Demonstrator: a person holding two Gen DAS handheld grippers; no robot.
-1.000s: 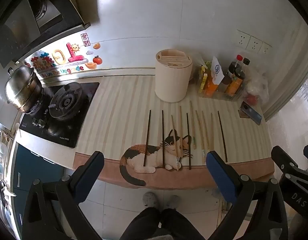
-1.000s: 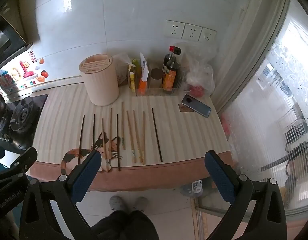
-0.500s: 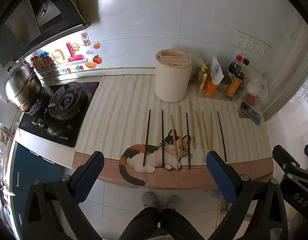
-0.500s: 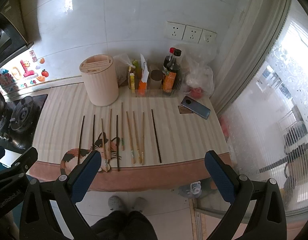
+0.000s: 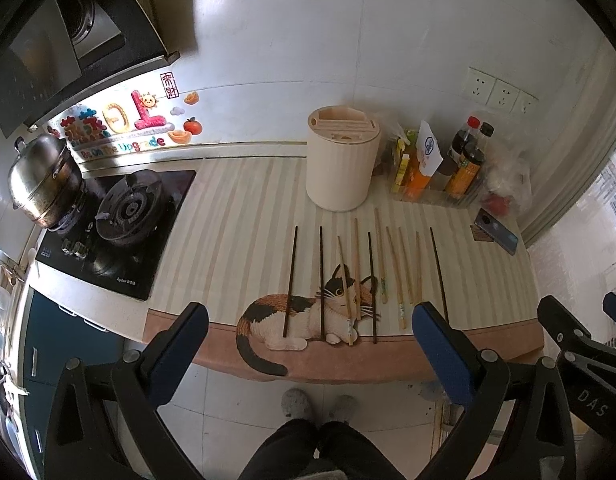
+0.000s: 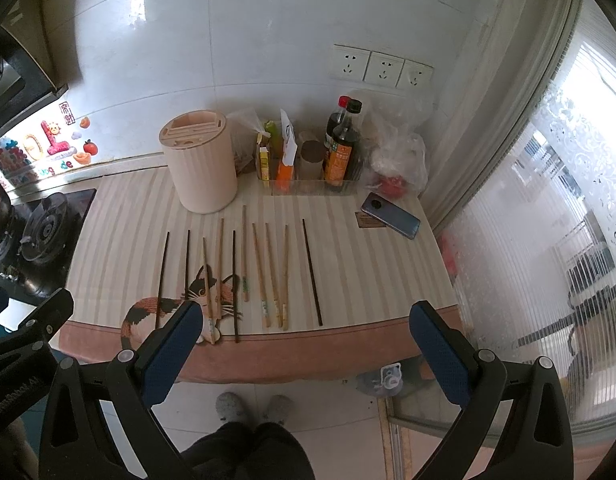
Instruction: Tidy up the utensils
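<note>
Surface [image 6: 388, 280]: a striped mat with a cat picture covers it; everything for the task lies on this mat
Holder [image 6: 199, 168]: a tall cream tub with slots in its top, standing upright at the back, just behind the far ends of the sticks; in my judgement this is where they belong
Chopsticks [image 6: 263, 276]: about ten of them lie side by side, apart from one another, running from near the front edge toward the holder; some are dark, some pale wood
Dark stick on the right [image 6: 312, 272]: it lies alone, well clear of its neighbours, so it looks the easiest first pick
Handling: each stick is likely light, stiff and thin, and smooth enough to roll or slip; a pinch across the shaft near the middle should stop it from tipping, and it lies flat, so the tips must come down close to the mat
Left tongs [image 5: 308, 332]: spread wide, holding nothing, above the front edge
Right tongs [image 6: 305, 330]: also spread wide and bare, above the front edge, not touching any stick
</note>
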